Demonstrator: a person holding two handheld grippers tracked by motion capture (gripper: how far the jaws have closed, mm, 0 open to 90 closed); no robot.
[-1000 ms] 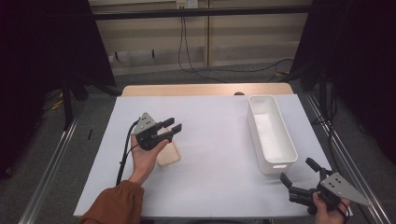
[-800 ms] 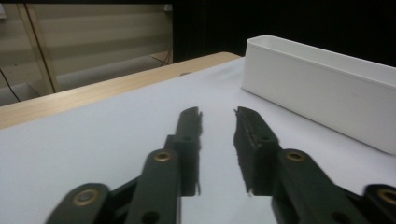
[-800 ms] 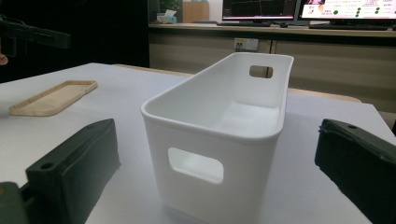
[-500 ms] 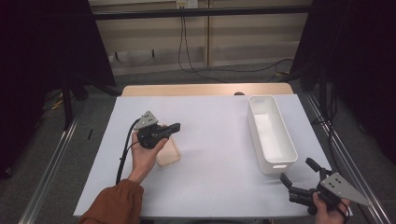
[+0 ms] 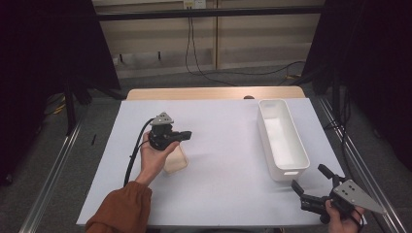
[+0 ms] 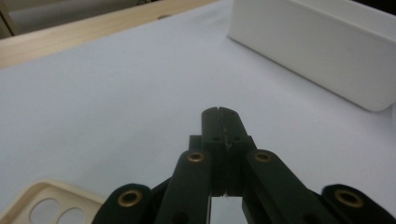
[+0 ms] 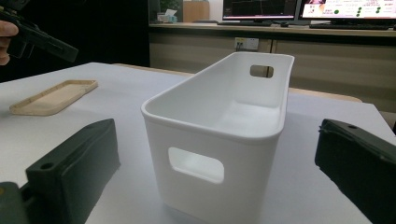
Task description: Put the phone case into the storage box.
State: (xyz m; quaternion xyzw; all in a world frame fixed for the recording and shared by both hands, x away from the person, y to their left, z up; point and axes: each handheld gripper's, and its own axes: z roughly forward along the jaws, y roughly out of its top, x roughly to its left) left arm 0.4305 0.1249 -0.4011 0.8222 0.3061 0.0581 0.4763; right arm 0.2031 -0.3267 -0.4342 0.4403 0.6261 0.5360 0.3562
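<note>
High view has the left gripper hovering just above the flat beige rectangular phone case lying near the middle-left of the white table cover, jaws pressed together on nothing. Over at the near right, the right gripper waits wide apart and empty by the long white plastic bin. My read: spread those left jaws first, then drop squarely over one raised edge of the case before closing.

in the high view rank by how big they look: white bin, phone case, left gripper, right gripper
1. White bin, clearly largest.
2. Right gripper, though it sits nearest the camera, so its lead is unsure.
3. Left gripper and phone case look alike; the hand hides part of the case, so no ranking.
</note>
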